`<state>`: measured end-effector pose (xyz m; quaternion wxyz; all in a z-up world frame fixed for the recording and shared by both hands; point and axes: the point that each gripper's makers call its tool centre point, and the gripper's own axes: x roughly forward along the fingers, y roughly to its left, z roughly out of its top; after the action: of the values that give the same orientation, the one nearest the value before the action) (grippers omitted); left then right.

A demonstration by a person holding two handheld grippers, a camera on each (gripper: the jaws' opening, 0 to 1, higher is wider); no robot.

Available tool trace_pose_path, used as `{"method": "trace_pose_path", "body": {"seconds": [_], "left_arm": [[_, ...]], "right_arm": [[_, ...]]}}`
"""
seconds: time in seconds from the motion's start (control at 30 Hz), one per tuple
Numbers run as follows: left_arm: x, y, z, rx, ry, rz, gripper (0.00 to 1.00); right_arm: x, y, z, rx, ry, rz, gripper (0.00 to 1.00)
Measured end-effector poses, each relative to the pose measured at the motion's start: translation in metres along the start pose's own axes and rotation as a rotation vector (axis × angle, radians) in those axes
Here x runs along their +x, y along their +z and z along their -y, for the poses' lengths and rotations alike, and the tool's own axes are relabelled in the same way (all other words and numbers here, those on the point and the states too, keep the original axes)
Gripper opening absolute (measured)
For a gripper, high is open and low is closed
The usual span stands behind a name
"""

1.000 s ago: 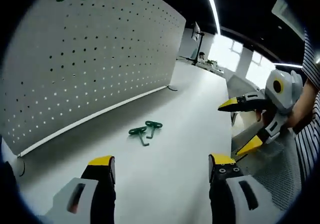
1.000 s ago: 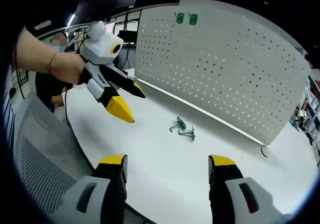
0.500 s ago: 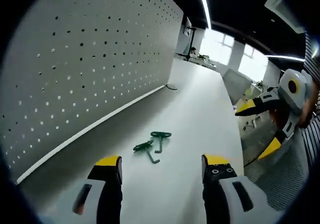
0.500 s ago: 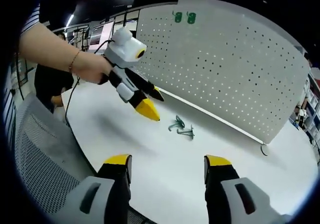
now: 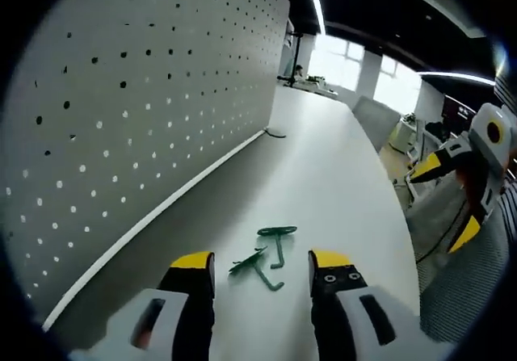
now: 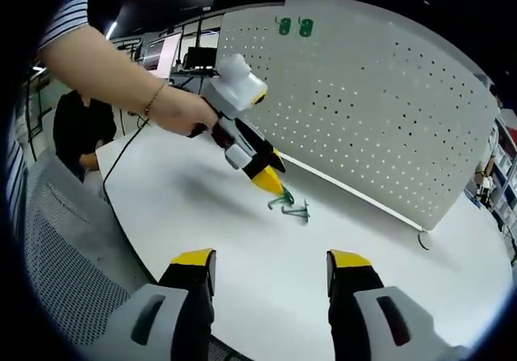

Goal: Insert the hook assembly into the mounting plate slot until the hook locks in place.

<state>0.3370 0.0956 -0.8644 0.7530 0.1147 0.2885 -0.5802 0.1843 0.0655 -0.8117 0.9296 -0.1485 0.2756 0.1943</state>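
Two green hooks (image 5: pixel 268 258) lie touching on the white table (image 5: pixel 339 159), just ahead of my left gripper (image 5: pixel 260 261), whose jaws stand open on either side of them with nothing held. In the right gripper view a hand holds that left gripper (image 6: pixel 275 175) tip-down, right beside the hooks (image 6: pixel 289 207). My right gripper (image 6: pixel 271 258) is open and empty near the table's front edge; it also shows at the right of the left gripper view (image 5: pixel 443 202). The white pegboard (image 6: pixel 371 111) stands upright behind the hooks, and two more green hooks (image 6: pixel 295 27) hang near its top.
The pegboard (image 5: pixel 121 94) runs close along the left of the left gripper. A grey mesh chair (image 6: pixel 65 248) sits off the table's edge. A person in dark clothes (image 6: pixel 77 127) stands behind the table. Bare tabletop stretches beyond the hooks.
My left gripper has moved forward and down to the two hooks on the table, and its jaws now flank them. The right gripper has barely moved.
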Motion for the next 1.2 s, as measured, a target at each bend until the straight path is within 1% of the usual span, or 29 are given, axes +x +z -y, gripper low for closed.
{"method": "trace_pose_path", "body": {"seconds": [0.07,0.1,0.13,0.23,0.37,0.47,0.57,0.73,0.8,0.9,0.97,1.1,1.13,1.2], "left_arm": [[0.004,0.0,-0.002,0.004,-0.008,-0.011,0.42],[0.006,-0.002,-0.001,0.014,-0.019,-0.026,0.37],[0.008,-0.001,-0.001,0.029,-0.024,-0.029,0.34],[0.015,-0.002,-0.002,0.036,-0.035,-0.046,0.34],[0.02,-0.006,-0.005,0.064,-0.045,-0.077,0.28],[0.023,-0.009,-0.008,0.072,-0.052,-0.097,0.27],[0.024,-0.009,-0.009,0.09,-0.056,-0.106,0.24],[0.027,-0.008,-0.006,0.1,-0.068,-0.12,0.23],[0.029,-0.008,-0.006,0.128,-0.075,-0.135,0.21],[0.032,-0.012,-0.003,0.165,-0.09,-0.18,0.17],[0.035,-0.015,-0.002,0.171,-0.097,-0.206,0.17],[0.036,-0.016,0.001,0.211,-0.102,-0.236,0.14],[0.036,-0.017,0.001,0.215,-0.104,-0.249,0.13],[0.038,-0.016,-0.001,0.218,-0.107,-0.254,0.08]], "right_arm": [[0.0,0.0,0.0,0.001,-0.001,-0.002,0.52],[0.0,0.0,0.0,0.0,-0.001,-0.003,0.51],[0.001,-0.001,0.0,-0.003,-0.001,-0.006,0.51],[0.001,-0.001,0.001,-0.002,-0.001,-0.01,0.51],[0.002,-0.002,0.0,0.0,0.002,-0.013,0.5],[0.001,-0.001,0.001,-0.005,-0.005,-0.01,0.5],[0.001,-0.001,0.002,-0.004,-0.009,-0.009,0.5],[0.002,-0.002,0.001,-0.007,-0.004,-0.014,0.49],[0.001,-0.001,0.001,-0.005,-0.004,-0.011,0.49],[0.002,-0.002,0.0,-0.008,0.002,-0.017,0.49],[0.002,-0.002,0.0,-0.011,0.002,-0.017,0.49],[0.001,-0.002,0.002,-0.009,-0.004,-0.014,0.48],[0.001,-0.002,0.001,-0.008,-0.003,-0.014,0.48],[0.001,-0.001,0.001,-0.012,-0.002,-0.013,0.48]]}}
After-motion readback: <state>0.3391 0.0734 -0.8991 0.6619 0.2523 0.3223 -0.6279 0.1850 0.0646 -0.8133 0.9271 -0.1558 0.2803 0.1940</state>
